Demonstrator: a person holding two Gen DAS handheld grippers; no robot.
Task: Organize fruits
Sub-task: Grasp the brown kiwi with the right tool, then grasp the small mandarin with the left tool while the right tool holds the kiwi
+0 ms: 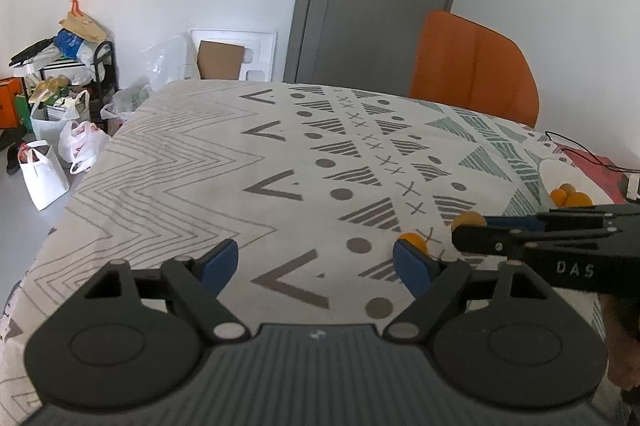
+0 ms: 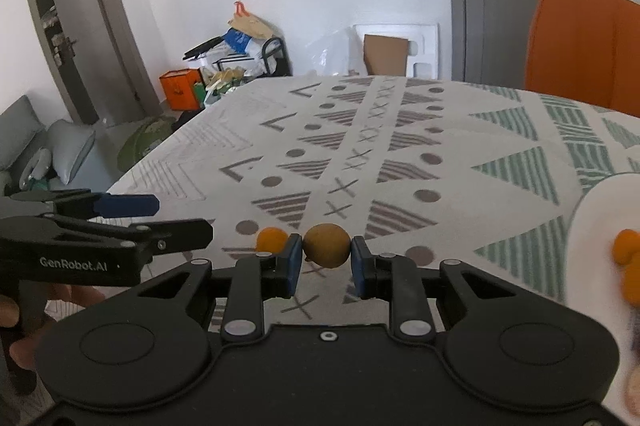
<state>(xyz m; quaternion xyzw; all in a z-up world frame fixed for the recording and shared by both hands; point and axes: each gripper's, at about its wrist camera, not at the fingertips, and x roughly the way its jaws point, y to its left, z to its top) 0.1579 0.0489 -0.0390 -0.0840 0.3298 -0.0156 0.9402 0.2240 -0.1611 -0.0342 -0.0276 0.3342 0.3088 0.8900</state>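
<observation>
My right gripper [image 2: 326, 253] is shut on a brownish-yellow round fruit [image 2: 326, 245] just above the patterned tablecloth [image 2: 400, 146]. A small orange fruit [image 2: 271, 239] lies on the cloth just left of it; it also shows in the left wrist view [image 1: 416, 240]. My left gripper [image 1: 316, 262] is open and empty over the cloth, with that orange fruit beside its right finger. The right gripper [image 1: 470, 232] reaches in from the right in the left wrist view. A white plate [image 2: 592, 226] at the right holds several small orange fruits [image 2: 626, 246].
An orange chair [image 1: 476, 66] stands behind the table's far right edge. A red item with a black cable [image 1: 588, 158] lies at the far right. Bags and a cluttered rack [image 1: 60, 98] stand on the floor to the left, past the table's edge.
</observation>
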